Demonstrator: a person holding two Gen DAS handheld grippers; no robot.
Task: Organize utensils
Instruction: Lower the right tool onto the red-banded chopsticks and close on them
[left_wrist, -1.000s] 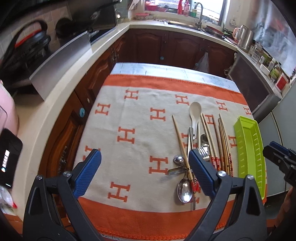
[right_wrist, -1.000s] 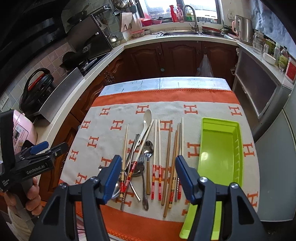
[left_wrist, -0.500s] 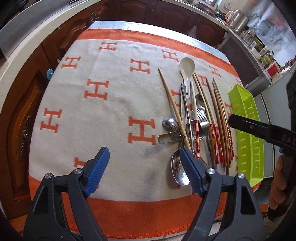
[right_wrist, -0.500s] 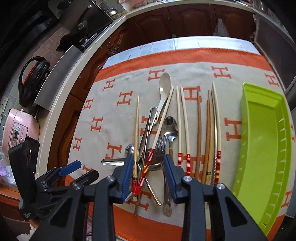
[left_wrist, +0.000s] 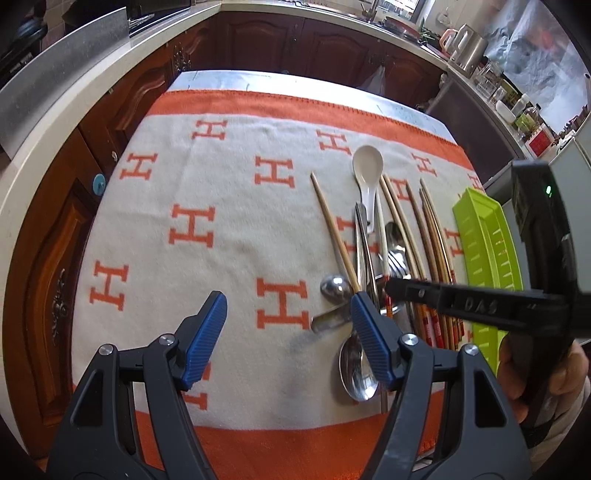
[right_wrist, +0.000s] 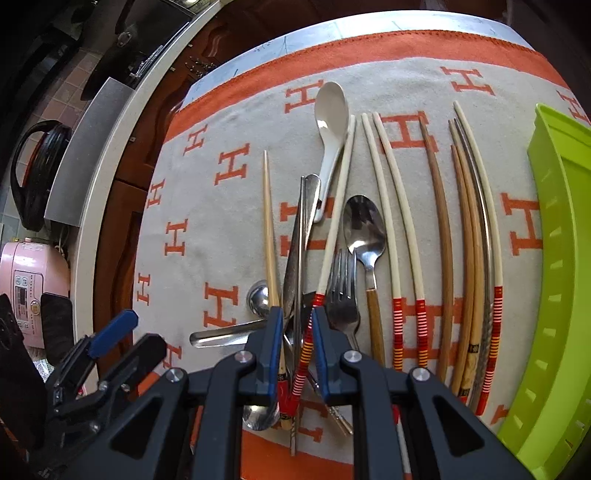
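Note:
Several chopsticks, metal spoons, a fork (right_wrist: 343, 291) and a white ceramic spoon (right_wrist: 330, 110) (left_wrist: 367, 162) lie bunched on the orange-and-cream cloth (left_wrist: 221, 221). A lime green tray (right_wrist: 554, 258) (left_wrist: 487, 266) lies to their right. My right gripper (right_wrist: 297, 332) is low over the pile. Its jaws are closing around a cream chopstick with a red-striped end (right_wrist: 338, 206) and a metal handle, with a gap still showing. My left gripper (left_wrist: 288, 332) hangs over bare cloth left of the pile. Its jaws are closing with nothing between them, and the right pad is above a metal spoon (left_wrist: 356, 369).
Wooden cabinets and a pale counter surround the table. A pink rice cooker (right_wrist: 22, 280) stands on the counter at left and a kettle (left_wrist: 469, 48) at the back right. The cloth's left half holds no utensils. A hand holds the right gripper's handle (left_wrist: 532, 369).
Both grippers have sunk toward the table. The right jaws narrowed from wide apart to close around the striped chopstick. The left jaws narrowed a little.

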